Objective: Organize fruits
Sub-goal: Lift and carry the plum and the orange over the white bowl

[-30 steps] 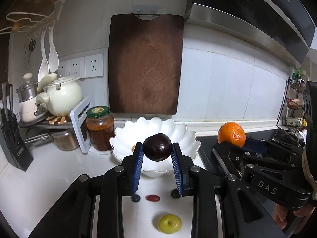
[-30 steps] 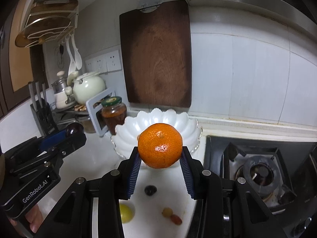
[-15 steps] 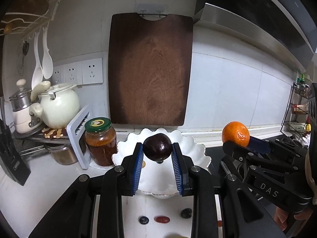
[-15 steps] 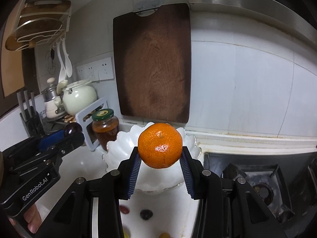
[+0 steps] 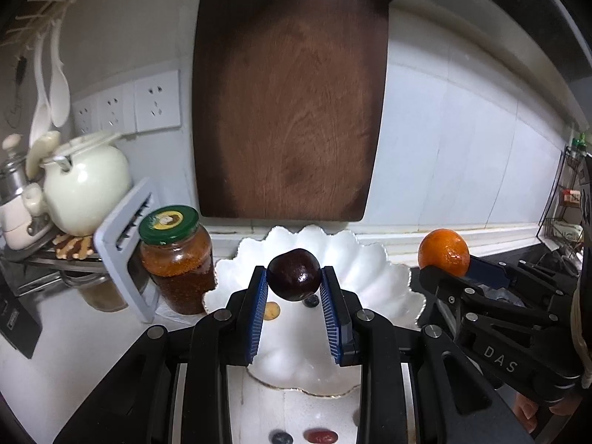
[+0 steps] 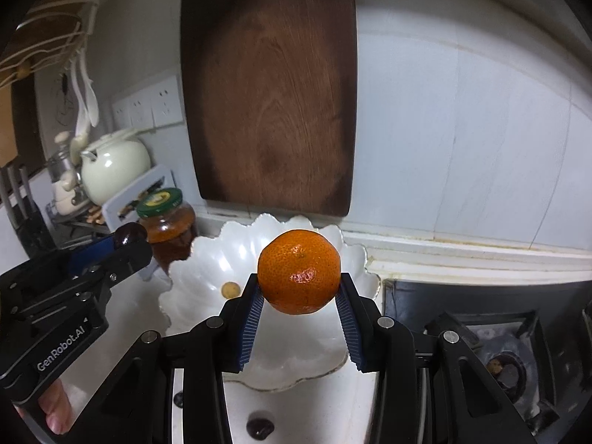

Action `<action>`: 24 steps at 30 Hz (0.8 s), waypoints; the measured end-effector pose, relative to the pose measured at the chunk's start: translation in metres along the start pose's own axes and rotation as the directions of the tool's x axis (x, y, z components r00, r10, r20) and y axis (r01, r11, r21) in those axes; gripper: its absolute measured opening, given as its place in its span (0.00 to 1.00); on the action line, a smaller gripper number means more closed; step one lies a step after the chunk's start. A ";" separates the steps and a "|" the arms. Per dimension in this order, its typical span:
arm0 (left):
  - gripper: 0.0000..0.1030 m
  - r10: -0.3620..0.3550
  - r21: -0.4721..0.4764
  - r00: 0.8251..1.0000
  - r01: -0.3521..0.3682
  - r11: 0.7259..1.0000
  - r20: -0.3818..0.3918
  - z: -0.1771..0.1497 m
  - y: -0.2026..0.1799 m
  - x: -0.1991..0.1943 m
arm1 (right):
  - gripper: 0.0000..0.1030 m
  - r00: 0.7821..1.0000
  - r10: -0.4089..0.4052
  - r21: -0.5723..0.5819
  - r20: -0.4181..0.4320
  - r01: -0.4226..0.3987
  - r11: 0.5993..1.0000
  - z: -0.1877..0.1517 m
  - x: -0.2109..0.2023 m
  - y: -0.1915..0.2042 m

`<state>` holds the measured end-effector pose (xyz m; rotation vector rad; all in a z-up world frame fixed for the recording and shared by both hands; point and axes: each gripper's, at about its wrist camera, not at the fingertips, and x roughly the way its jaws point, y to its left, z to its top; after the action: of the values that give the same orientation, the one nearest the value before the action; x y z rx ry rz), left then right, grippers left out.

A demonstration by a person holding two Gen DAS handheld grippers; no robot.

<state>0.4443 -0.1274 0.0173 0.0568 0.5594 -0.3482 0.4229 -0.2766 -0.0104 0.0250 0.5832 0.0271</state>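
Now plum (image 5: 294,274) & orange (image 6: 299,272) clamped btwn hand-held gripper pads.

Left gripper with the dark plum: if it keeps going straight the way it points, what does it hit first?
Probably the white scalloped bowl: the left gripper tilts down toward its inside, near a small yellow fruit. Depth is uncertain.

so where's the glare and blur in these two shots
Left wrist view: a small highlight on the dark plum, cutting board slightly motion-blurred, edges bowed by the fisheye. Right wrist view: a glossy spot on the orange, dark corners, soft background.
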 end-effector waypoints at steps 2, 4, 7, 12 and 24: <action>0.28 -0.006 -0.005 1.000 0.006 1.000 -0.030 0.001 0.001 0.012 | 0.40 0.999 -0.008 -0.002 -0.031 0.008 1.000 0.001 0.013 -0.002; 0.28 -0.021 -0.014 0.998 0.020 1.000 -0.067 0.002 0.002 0.026 | 0.40 0.998 -0.008 0.003 -0.065 0.009 1.000 0.001 0.026 -0.004; 0.28 -0.036 -0.025 0.992 0.033 0.999 -0.119 0.000 0.003 0.045 | 0.40 0.995 -0.005 0.009 -0.104 0.006 1.000 0.000 0.044 -0.008; 0.28 -0.056 -0.044 0.976 0.048 0.998 -0.209 -0.007 0.006 0.076 | 0.40 0.985 -0.004 0.016 -0.175 0.007 1.000 -0.003 0.067 -0.013; 0.28 -0.030 0.026 0.932 0.043 0.999 -0.362 -0.028 -0.008 0.123 | 0.40 0.938 0.039 0.043 -0.343 -0.026 0.999 -0.024 0.115 -0.016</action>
<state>0.5247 -0.1684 -0.0716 0.1457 0.9215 -0.3865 0.5061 -0.2888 -0.0948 0.0679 0.9347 0.0529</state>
